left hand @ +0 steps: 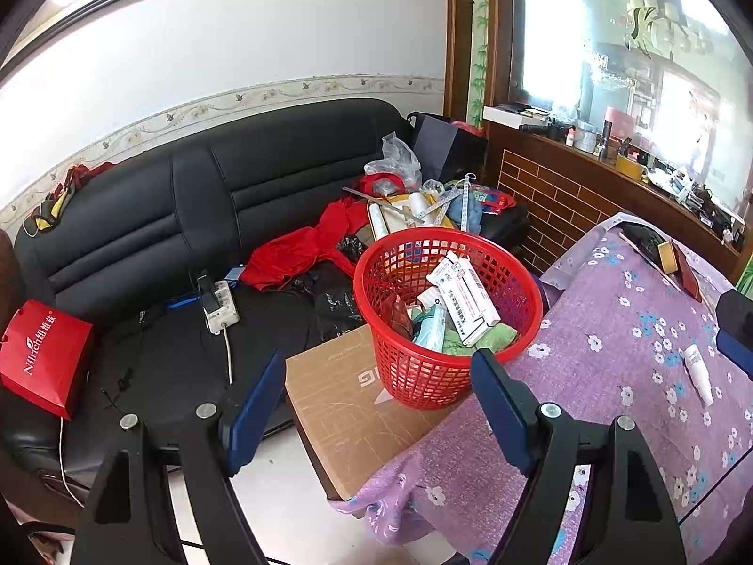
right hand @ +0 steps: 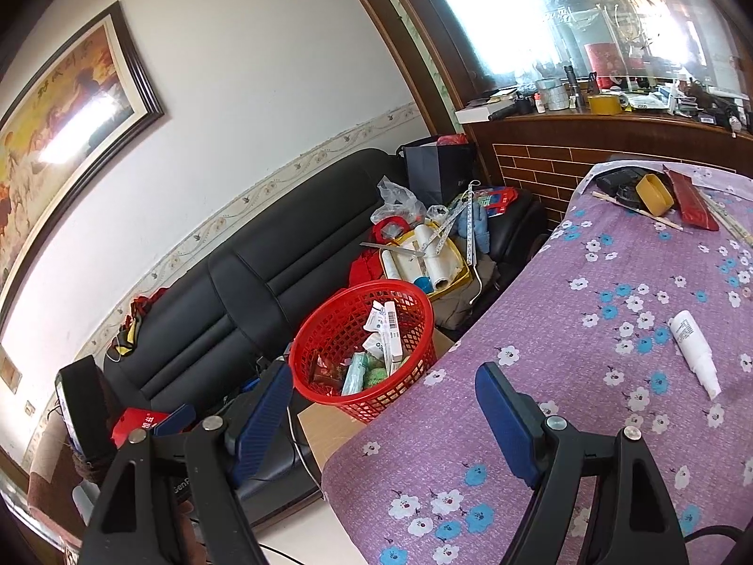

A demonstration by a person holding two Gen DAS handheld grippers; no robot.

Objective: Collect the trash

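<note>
The red basket [left hand: 447, 315] stands on a cardboard box [left hand: 348, 405] just beside the surface [right hand: 588, 353], likely so trash can be dropped straight in; it already holds cartons and wrappers. One piece seems left: a white bottle [right hand: 695, 353] lying flat on the floral cloth. The right gripper [right hand: 383, 419] has its fingers spread wide, holding nothing, and the bottle lies ahead and to the right of them, apart. The left gripper [left hand: 376, 405] is likewise wide apart and empty, aimed at the basket, with the bottle far off to its right
</note>
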